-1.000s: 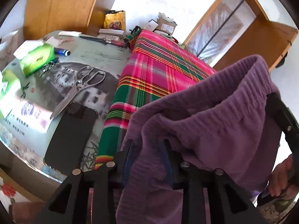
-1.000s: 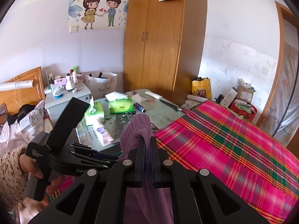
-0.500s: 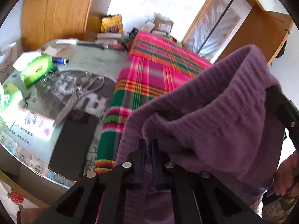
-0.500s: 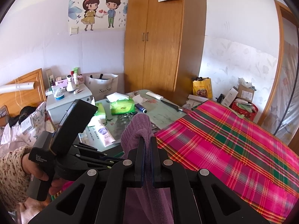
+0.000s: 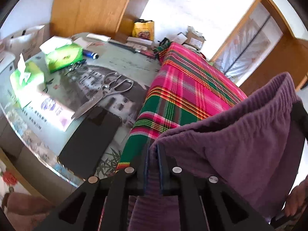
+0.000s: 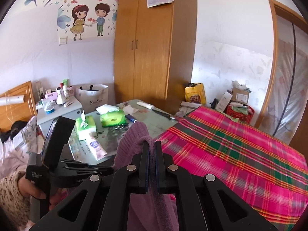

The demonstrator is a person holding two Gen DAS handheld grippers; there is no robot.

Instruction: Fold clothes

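A purple knitted garment [image 5: 240,144] with a gathered waistband hangs in the air between both grippers, over the near edge of a pink and green plaid cloth [image 5: 184,88]. My left gripper [image 5: 153,148] pinches one fold of its edge; the jaws are opening slightly, but the fabric is still pressed between the pads. In the right wrist view my right gripper [image 6: 152,144] is shut on another part of the garment [image 6: 132,136], which bulges over its fingertips and drapes down below. The plaid cloth [image 6: 231,154] lies flat to the right. A hand holds the left gripper's handle at lower left.
Left of the plaid cloth, the table top [image 5: 123,61] holds kitchen scissors [image 5: 107,94], a black phone [image 5: 90,140], green tissue packs [image 5: 61,55], a lighter and a knife. A wooden wardrobe [image 6: 154,44], bags and boxes stand behind. A nightstand [image 6: 59,109] is at left.
The left gripper's jaws, apart a second ago, have closed on a fold of the purple garment, and its view has tilted. The right gripper keeps its grip unmoved.
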